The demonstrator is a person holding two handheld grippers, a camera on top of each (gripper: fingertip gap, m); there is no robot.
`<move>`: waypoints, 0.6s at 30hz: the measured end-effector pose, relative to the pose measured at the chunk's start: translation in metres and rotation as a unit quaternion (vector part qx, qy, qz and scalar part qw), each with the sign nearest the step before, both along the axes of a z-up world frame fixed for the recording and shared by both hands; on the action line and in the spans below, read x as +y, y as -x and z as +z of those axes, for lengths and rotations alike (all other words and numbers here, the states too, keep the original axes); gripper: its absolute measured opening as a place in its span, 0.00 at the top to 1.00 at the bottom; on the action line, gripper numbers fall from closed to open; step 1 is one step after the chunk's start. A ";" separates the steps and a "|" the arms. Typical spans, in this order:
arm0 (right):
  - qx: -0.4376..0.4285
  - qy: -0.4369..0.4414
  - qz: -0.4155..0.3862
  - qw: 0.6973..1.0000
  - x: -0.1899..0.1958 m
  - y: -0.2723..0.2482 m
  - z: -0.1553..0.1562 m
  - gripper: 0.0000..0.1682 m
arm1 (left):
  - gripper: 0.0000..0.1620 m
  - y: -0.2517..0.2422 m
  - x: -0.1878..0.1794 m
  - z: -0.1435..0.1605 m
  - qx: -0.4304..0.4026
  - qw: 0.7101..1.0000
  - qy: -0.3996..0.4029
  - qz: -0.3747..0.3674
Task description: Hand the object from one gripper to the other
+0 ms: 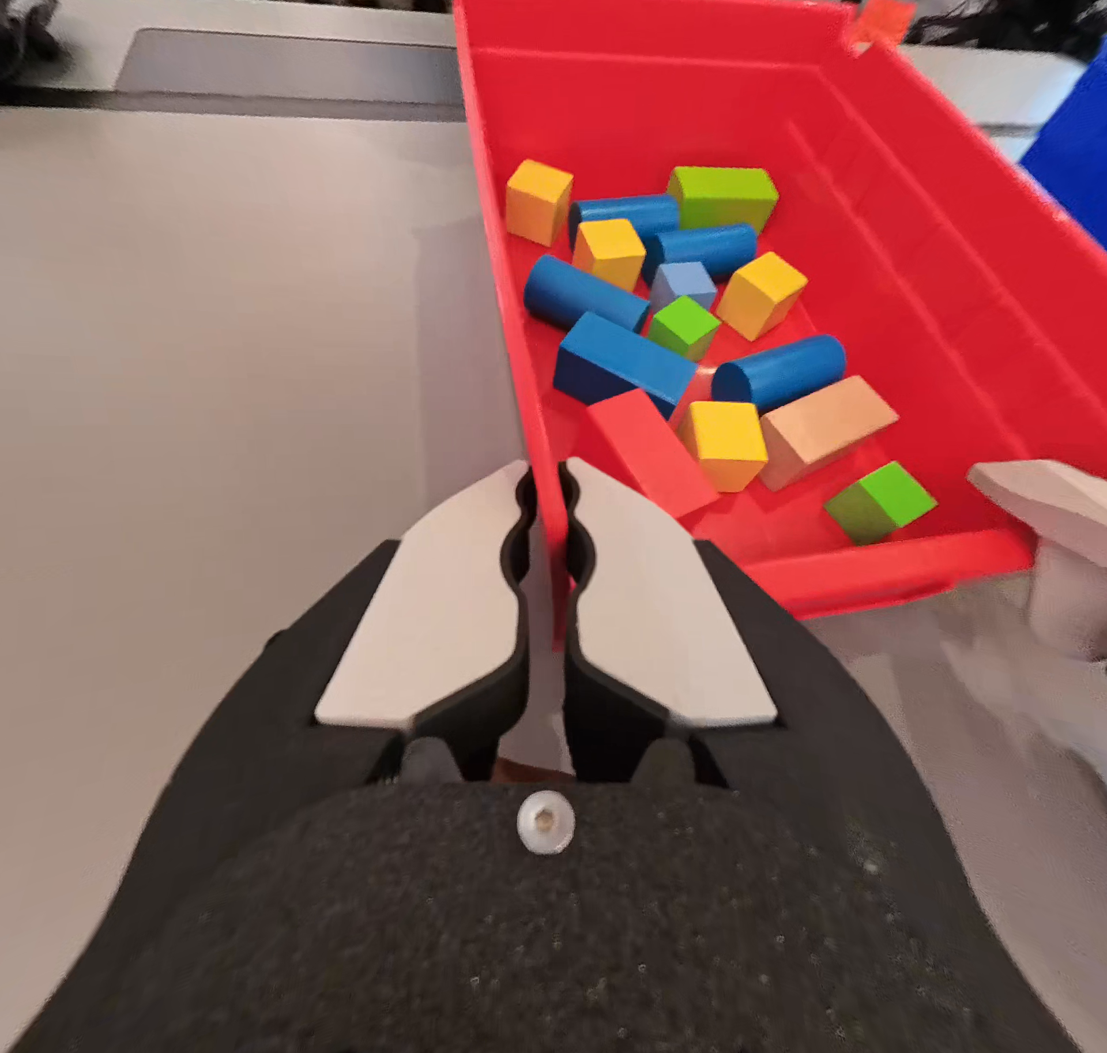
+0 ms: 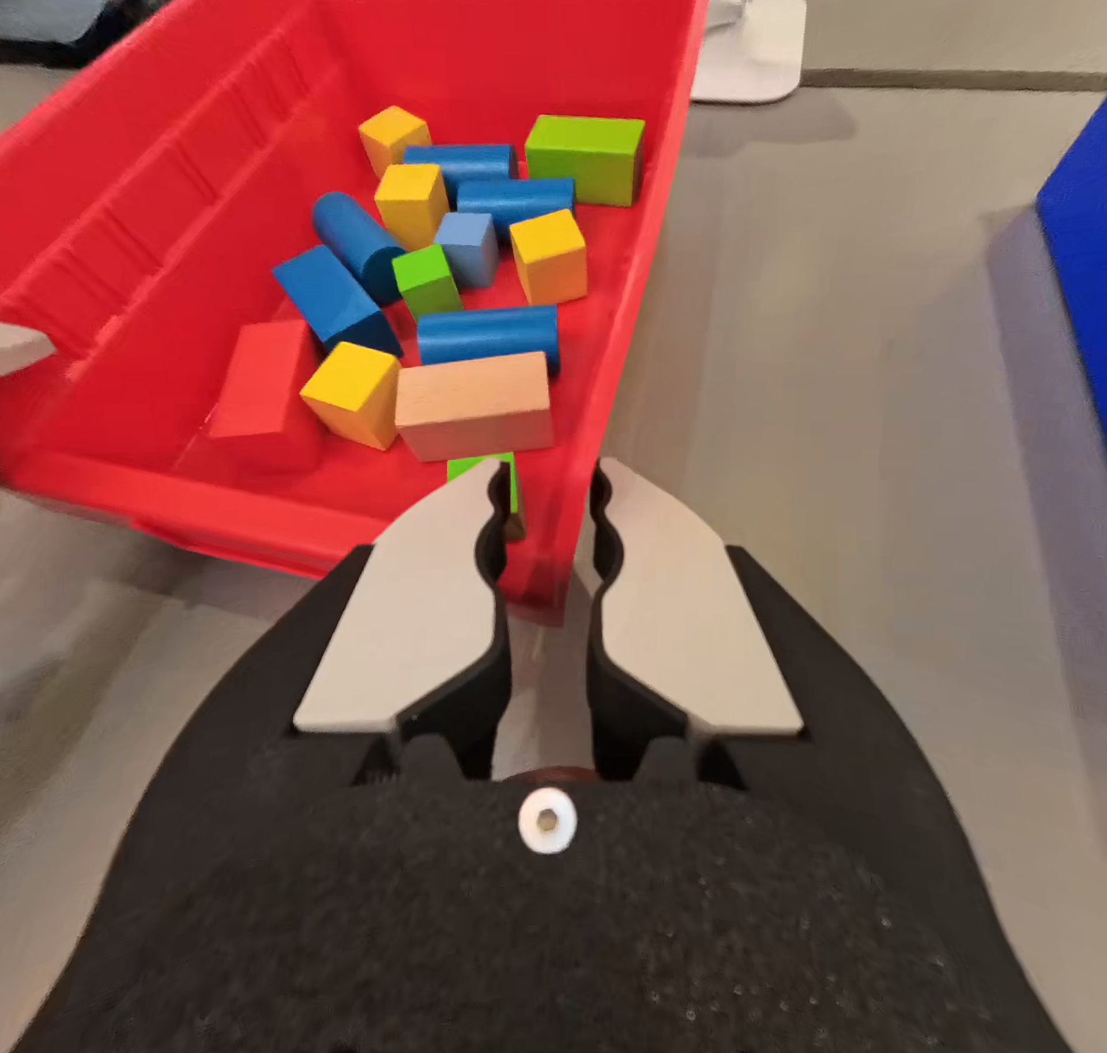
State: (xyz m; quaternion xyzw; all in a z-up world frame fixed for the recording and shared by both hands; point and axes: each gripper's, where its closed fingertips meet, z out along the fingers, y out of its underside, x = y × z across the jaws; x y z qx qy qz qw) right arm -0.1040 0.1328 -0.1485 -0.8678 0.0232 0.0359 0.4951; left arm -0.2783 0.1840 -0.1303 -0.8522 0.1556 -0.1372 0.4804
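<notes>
A red plastic bin (image 1: 659, 95) holds several coloured wooden blocks (image 1: 623, 359): blue cylinders, yellow and green cubes, a red block and a plain wood block (image 1: 826, 425). My left gripper (image 1: 546, 476) is shut on the bin's left wall near the front corner. My right gripper (image 2: 548, 467) straddles the right wall of the bin (image 2: 479, 35) with the jaws wider than the wall, and a green block (image 2: 473, 467) shows through the gap. One right finger (image 1: 1042, 494) shows at the bin's right side in the left wrist view. One left finger (image 2: 21, 347) shows at the left edge of the right wrist view.
The bin is over a grey table (image 1: 239, 365). A blue bin (image 2: 1078, 257) stands at the right, also seen in the left wrist view (image 1: 1072, 143). A white stand base (image 2: 749, 47) sits behind the red bin. A flat grey panel (image 1: 287, 65) lies at the back left.
</notes>
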 end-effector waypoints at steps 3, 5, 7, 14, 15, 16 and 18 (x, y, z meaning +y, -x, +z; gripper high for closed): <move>-0.010 0.033 -0.032 0.999 0.003 -0.002 0.003 0.96 | 0.98 0.008 0.004 0.004 0.021 1.000 -0.007 0.010; -0.023 0.021 -0.046 0.998 0.007 0.006 0.012 0.98 | 0.98 0.019 0.007 0.011 0.020 0.999 -0.018 0.017; -0.028 -0.013 -0.053 0.998 0.013 0.025 0.028 0.98 | 0.98 0.041 0.012 0.021 0.013 0.999 -0.023 0.024; -0.015 -0.067 -0.006 0.998 0.048 0.146 0.051 0.97 | 0.98 0.164 0.037 0.043 -0.020 0.996 -0.045 0.075; -0.016 -0.067 0.000 0.998 0.053 0.162 0.050 0.97 | 0.99 0.180 0.040 0.043 -0.021 0.996 -0.050 0.077; -0.019 -0.067 0.005 0.998 0.057 0.176 0.049 0.97 | 0.99 0.194 0.043 0.041 -0.021 0.995 -0.052 0.077; -0.019 -0.065 0.013 0.998 0.060 0.195 0.043 0.97 | 0.99 0.217 0.049 0.036 -0.030 0.996 -0.052 0.070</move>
